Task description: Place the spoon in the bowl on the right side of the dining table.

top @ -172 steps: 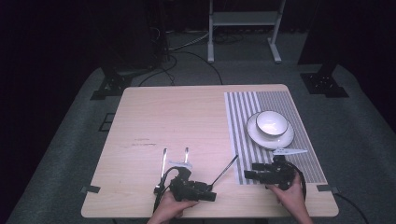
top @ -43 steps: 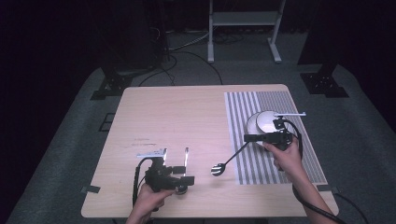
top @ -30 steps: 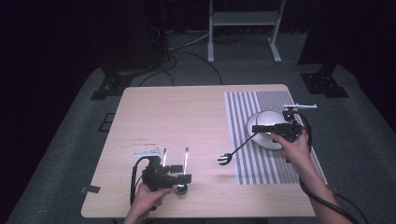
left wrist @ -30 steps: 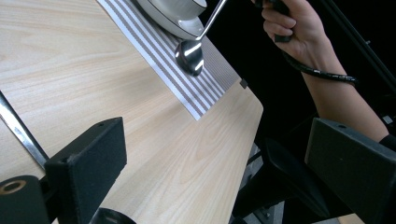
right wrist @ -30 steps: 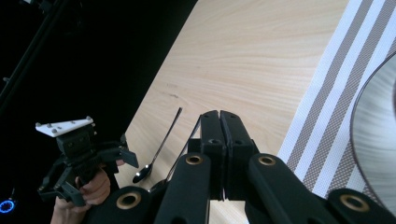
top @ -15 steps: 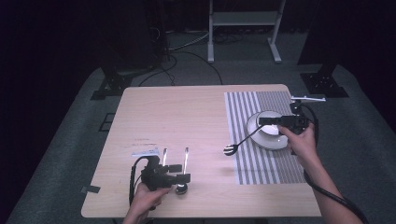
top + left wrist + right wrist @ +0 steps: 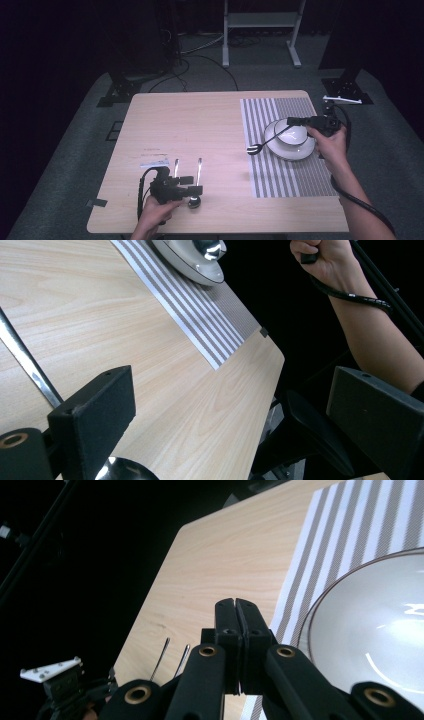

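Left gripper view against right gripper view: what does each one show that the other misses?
Left gripper view: the left gripper, fingers wide apart, a spoon low beside one finger, and the right hand with its forearm. Right gripper view: the right gripper, fingers shut together, two thin metal handles lying on the wood, and the left gripper farther off. Shared: the wooden table, the striped mat and the white dish.
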The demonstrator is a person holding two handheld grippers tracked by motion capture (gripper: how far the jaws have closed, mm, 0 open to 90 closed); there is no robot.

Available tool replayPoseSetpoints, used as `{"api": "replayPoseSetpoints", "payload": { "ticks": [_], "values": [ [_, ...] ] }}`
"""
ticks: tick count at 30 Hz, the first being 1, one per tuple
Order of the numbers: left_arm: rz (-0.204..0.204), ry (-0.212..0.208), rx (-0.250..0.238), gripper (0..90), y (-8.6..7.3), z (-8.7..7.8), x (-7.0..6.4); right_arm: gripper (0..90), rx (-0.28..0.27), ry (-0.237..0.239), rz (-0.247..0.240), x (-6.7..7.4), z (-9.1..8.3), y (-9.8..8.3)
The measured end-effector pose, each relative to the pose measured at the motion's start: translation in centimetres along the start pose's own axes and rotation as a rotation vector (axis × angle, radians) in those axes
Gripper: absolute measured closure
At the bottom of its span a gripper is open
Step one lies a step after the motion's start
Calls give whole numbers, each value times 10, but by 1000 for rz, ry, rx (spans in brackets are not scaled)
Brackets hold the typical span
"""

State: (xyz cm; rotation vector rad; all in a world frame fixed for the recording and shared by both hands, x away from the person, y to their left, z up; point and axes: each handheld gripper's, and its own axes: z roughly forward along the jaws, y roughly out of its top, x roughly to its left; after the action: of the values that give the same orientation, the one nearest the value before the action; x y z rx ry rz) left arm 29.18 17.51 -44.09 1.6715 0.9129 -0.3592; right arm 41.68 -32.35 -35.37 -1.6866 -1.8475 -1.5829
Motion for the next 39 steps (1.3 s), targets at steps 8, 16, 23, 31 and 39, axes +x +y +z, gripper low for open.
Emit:
{"api": "replayPoseSetpoints", "payload": {
  "ticks": [8, 16, 23, 31, 39],
  "values": [
    [0, 3, 1, 39, 0, 0, 0, 888, -42, -38, 29, -9, -12, 8],
    [2, 3, 2, 38, 0, 0, 0, 888, -79, -80, 39, -14, -25, 16],
    [4, 3, 1, 39, 0, 0, 0, 888, -114, -104, 68, -23, -35, 18],
    [5, 2, 5, 39, -1, 1, 0, 888, -161, -140, 94, -33, -48, 19],
    [3, 3, -2, 38, -1, 1, 1, 888, -199, -175, 120, -40, -61, 22]
  ]
}}
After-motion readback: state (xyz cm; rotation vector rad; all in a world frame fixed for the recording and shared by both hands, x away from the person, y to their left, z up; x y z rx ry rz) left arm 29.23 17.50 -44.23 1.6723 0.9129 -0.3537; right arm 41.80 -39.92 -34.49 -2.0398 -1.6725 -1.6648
